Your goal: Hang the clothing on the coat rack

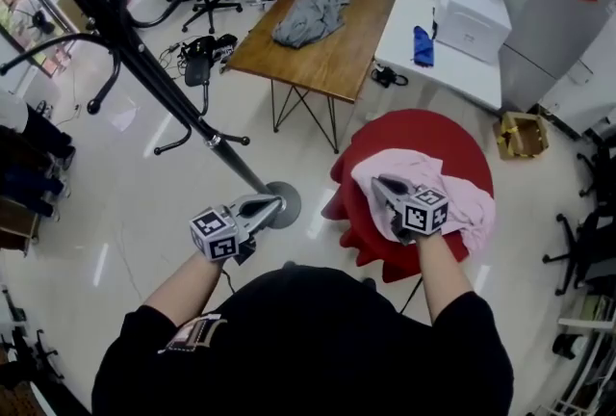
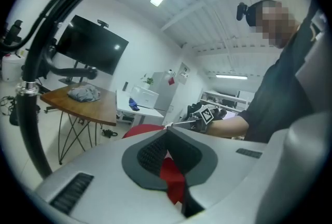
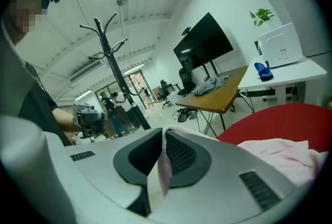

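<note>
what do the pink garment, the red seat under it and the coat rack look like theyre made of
pink garment: soft thin fabric, possibly a cotton knit; matte, crumpled into loose folds.
red seat: probably moulded plastic; smooth, one even colour, slight sheen.
coat rack: seemingly black-painted metal tube; slim pole, thin curved hooks, glossy highlights.

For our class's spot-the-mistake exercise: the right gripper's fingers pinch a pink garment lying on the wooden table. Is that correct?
No. The right gripper does pinch the pink garment, but the garment lies on the red seat, not the wooden table, as the head view shows.
</note>
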A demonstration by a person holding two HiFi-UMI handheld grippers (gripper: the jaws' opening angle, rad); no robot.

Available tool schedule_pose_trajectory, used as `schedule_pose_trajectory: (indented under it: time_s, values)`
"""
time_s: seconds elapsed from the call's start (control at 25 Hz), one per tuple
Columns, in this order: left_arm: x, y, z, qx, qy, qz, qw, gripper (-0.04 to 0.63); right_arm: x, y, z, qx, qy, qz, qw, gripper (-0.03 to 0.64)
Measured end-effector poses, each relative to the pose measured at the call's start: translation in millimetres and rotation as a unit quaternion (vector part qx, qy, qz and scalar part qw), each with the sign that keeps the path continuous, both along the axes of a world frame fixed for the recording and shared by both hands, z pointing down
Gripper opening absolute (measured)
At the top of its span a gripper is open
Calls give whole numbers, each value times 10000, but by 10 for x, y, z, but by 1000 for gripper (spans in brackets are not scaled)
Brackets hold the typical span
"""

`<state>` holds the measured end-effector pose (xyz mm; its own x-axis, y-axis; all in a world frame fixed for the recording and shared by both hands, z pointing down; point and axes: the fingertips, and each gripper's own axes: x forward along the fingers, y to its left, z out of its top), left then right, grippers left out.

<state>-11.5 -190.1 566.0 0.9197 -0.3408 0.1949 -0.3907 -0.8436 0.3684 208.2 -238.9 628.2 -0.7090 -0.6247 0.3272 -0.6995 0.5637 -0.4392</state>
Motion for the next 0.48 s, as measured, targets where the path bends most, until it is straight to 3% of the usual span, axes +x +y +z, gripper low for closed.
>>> schedule_pose_trajectory:
  time_s: [0.32,0.48]
  values:
    - [742,-45,-391,520,225,895,9944,5,110,607,-1003,305,-946,-794,9919,12]
    - [1080,-8,-722,1066,209,1428,9838,5,96,1006,-1486,417,-1449,-1369,9790,11]
